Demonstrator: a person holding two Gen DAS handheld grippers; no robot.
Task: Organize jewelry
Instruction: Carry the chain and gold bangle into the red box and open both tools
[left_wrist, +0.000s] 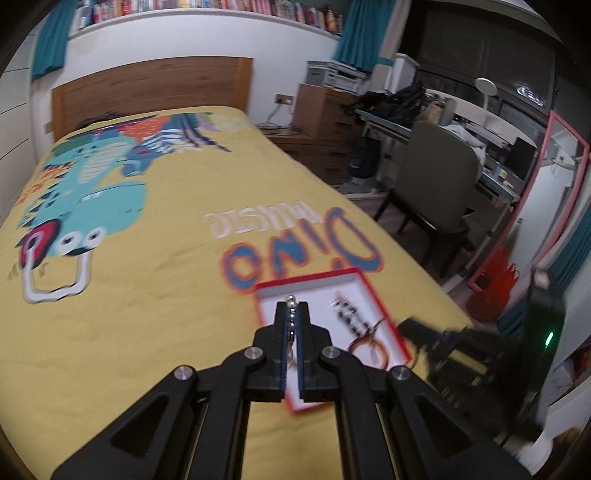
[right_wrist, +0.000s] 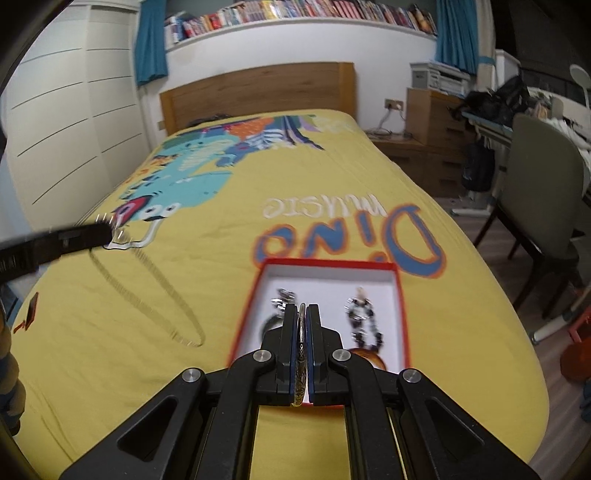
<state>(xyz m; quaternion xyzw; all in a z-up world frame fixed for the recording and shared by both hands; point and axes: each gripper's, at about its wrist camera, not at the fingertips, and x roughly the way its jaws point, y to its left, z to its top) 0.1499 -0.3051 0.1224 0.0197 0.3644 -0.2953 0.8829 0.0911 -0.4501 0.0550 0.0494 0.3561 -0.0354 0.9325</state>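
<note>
A white tray with a red rim (left_wrist: 364, 282) (right_wrist: 332, 264) lies on the yellow bedspread. In it are a black-and-white beaded piece (left_wrist: 347, 314) (right_wrist: 364, 319), an amber ring-shaped piece (left_wrist: 373, 339) (right_wrist: 369, 356) and a dark silver piece (right_wrist: 282, 297). My left gripper (left_wrist: 293, 306) is shut on a silver bead chain (left_wrist: 291, 314), held above the tray's left part. In the right wrist view the chain (right_wrist: 147, 280) hangs from it in a long blurred loop over the bed. My right gripper (right_wrist: 303, 310) is shut on a thin silver bangle (right_wrist: 301, 354) above the tray.
The bed (left_wrist: 147, 295) with a dinosaur print has a wooden headboard (right_wrist: 258, 88). A grey chair (left_wrist: 432, 177), a desk and a pink-framed mirror (left_wrist: 546, 206) stand to the right. White drawers (right_wrist: 74, 110) stand to the left.
</note>
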